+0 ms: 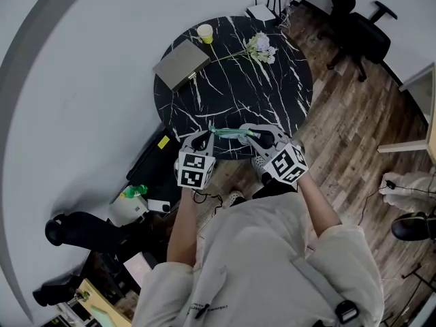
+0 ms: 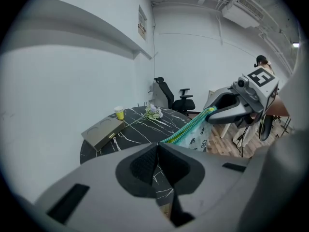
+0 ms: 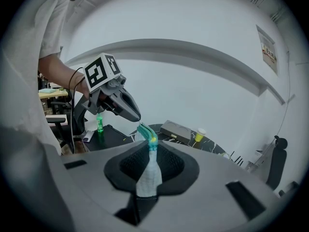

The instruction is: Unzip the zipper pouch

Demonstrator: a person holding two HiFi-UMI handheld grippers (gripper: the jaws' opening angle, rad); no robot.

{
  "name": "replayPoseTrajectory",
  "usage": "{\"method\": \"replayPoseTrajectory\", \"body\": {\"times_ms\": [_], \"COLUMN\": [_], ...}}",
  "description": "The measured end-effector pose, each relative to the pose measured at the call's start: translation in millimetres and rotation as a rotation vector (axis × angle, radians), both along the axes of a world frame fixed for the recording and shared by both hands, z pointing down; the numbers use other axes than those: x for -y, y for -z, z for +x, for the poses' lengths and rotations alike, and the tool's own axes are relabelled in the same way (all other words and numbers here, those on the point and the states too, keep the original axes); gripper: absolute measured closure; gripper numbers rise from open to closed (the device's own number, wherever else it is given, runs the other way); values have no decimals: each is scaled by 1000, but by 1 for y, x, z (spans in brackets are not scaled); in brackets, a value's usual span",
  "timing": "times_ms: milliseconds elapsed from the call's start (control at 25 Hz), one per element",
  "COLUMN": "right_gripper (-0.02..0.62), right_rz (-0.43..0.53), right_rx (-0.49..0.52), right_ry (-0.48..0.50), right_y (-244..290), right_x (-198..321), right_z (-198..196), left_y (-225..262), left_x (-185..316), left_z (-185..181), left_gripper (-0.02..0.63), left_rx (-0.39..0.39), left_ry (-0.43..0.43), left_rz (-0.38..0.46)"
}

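zipper pouch (image 3: 147, 170): showing as soft white woven cloth, teal zip edge | table (image 1: 272, 94): looking like smooth black white-veined stone, shining faintly | floor (image 1: 354, 121): showing worn wood planks | left gripper (image 2: 158, 149): looking like matt grey plastic, jaws faced in ribbed dark lining

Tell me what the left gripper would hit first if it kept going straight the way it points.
Most likely the black marble table: the left gripper, shut on one end of the pouch, aims down at the tabletop short of the flower. Depth is hard to judge.
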State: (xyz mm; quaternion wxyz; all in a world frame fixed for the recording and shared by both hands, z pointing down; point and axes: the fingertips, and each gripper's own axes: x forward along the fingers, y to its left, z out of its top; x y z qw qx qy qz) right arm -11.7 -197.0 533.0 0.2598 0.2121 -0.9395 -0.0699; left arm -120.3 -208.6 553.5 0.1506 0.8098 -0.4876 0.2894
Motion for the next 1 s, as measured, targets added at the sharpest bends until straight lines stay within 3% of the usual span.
{"method": "replayPoseTrajectory", "body": {"times_ms": [560, 1000], "right_gripper": [543, 543], "right_rz": [-24, -26], "right_rx": [9, 69], "right_ry": [-3, -87], "right_y": [5, 21], "right_x": [-22, -35], "right_z": [9, -5], "left_y": [4, 21], "left_x": [-19, -40], "left_z": [-21, -22], "left_gripper": [580, 580], "left_rx": [-14, -63], "left_ry": [67, 90], "left_rz": [31, 84]}}
